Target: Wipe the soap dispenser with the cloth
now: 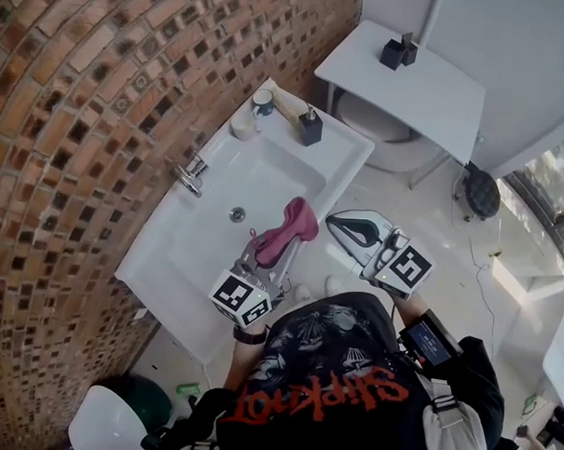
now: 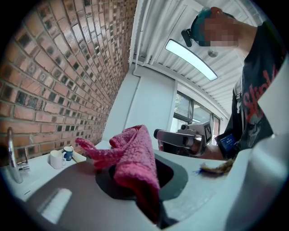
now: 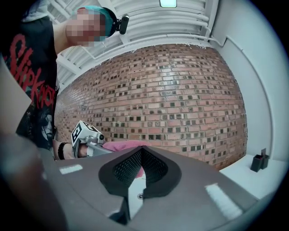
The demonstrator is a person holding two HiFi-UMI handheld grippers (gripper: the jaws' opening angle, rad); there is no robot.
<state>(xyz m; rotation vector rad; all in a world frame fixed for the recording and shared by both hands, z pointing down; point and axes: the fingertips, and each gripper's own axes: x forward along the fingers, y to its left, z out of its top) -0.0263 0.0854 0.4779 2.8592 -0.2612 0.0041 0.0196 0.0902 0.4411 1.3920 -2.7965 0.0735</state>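
- Left gripper [image 1: 265,256] is clamped on the pink cloth [image 1: 293,227]. The left gripper view shows the cloth pinched between the pads, with a loose folded wad standing up past the tips. Likely gripped at one end so the free end can do the rubbing.
- The cloth hangs over the basin of the sink [image 1: 159,261], centre of the head view, just right of the drain [image 1: 237,214].
- Soap dispenser [image 1: 311,126]: dark pump bottle, upright on the sink's back ledge, upper centre of the head view, with two cups [image 1: 242,124] to its left. Well apart from the cloth, no contact.
- Right gripper [image 1: 354,234]: jaws pressed together with nothing between them. Its own view shows the pads meeting, with the brick wall [image 3: 180,90] beyond. It sits right of centre, outside the sink's rim, near the left gripper.
- Judgement: the empty right tool is probably kept free to steady the bottle. Its jaws would have to part first.
- Stage: wipe not yet begun. The cloth needs carrying up the frame to the ledge.
- Risk: the bottle stands near the ledge corner, so a one-sided push could tip it.
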